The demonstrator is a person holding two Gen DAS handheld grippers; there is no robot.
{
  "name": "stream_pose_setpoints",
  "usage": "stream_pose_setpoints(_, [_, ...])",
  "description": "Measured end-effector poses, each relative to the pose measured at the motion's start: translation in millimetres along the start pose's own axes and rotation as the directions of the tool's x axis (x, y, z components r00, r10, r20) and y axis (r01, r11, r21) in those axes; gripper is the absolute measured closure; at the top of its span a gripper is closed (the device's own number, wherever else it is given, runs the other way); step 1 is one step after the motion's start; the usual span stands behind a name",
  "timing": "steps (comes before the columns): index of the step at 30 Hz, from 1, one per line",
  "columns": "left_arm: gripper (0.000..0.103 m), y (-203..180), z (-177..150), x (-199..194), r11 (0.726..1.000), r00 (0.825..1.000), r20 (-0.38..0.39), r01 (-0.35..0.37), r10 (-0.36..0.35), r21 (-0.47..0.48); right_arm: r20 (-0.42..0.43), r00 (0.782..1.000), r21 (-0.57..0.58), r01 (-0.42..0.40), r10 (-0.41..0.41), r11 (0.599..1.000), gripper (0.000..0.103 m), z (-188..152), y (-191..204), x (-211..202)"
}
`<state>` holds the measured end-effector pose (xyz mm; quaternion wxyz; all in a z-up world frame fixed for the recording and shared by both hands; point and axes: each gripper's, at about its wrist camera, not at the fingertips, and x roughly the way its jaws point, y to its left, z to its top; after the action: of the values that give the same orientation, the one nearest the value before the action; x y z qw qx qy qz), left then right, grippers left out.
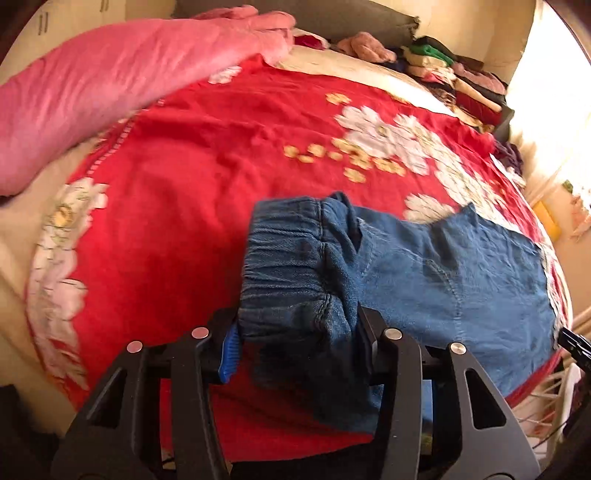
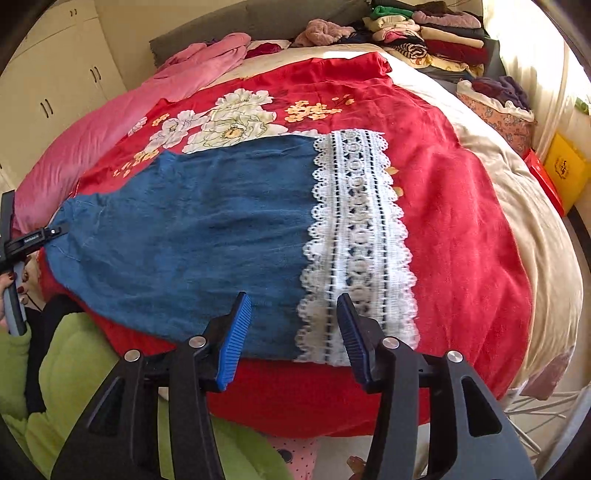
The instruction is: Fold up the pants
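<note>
Your pants (image 2: 192, 229) lie flat on the red flowered bedspread (image 2: 454, 221), near the edge of the bed closest to you. Their long axis runs across your front: the elastic waistband (image 1: 291, 258) sits on your left, and the white lace hem (image 2: 358, 240) on your right.

Your left gripper (image 1: 295, 339) has the bunched waistband between its two fingers. The denim fills the gap and hides the right pad, so the cloth looks caught, but I cannot tell whether the pads truly press on it. Your right gripper (image 2: 291, 336) stands about half open with nothing in it. It hangs just over the near edge of the pants, one pad (image 2: 236, 339) over the denim and the other over the lace.

So each hand is already at its own end, and the move turns on that line between them. I judge the fold will carry one end along the long axis onto the other; the right hand must first close on the hem.

There is plenty of open bedspread beyond the pants. The pink quilt (image 1: 110, 85) lies along the far left side, and stacks of folded clothes (image 2: 436, 33) sit at the head of the bed, both well apart from the pants. The near edge of the bed is the tight side, so keep the cloth from sliding off toward you.
</note>
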<state>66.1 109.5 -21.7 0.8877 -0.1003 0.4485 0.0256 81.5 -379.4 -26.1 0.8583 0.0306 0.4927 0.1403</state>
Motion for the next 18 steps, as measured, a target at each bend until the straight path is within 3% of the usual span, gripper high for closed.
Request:
stream_pose_setpoints(5, [0.052, 4, -6, 4, 1.0, 1.0, -0.01, -0.011, 0.011, -0.001, -0.046, 0.999, -0.009, 0.014, -0.014, 1.0, 0.055, -8, -2, 13])
stream_pose_setpoints(10, [0.043, -12, 1, -47, 0.999, 0.99, 0.138, -0.043, 0.038, 0.034, 0.034, 0.999, -0.017, -0.04, 0.041, 0.999, 0.055, 0, 3, -11])
stream_pose_setpoints(12, [0.04, -36, 0, -62, 0.995, 0.986, 0.164, 0.021, -0.036, 0.095, 0.043, 0.997, -0.032, -0.06, 0.061, 0.998, 0.053, 1, 8, -12])
stream_pose_setpoints(16, [0.033, -84, -6, -47, 0.969, 0.986, 0.101, 0.109, -0.134, 0.221, -0.028, 0.998, -0.034, -0.058, 0.057, 0.998, 0.053, -2, 11, 14])
stream_pose_setpoints(18, [0.03, -98, -12, -19, 0.957, 0.989, 0.017, 0.137, -0.146, 0.256, -0.046, 0.997, -0.022, -0.062, 0.061, 0.998, 0.053, -6, 6, 23])
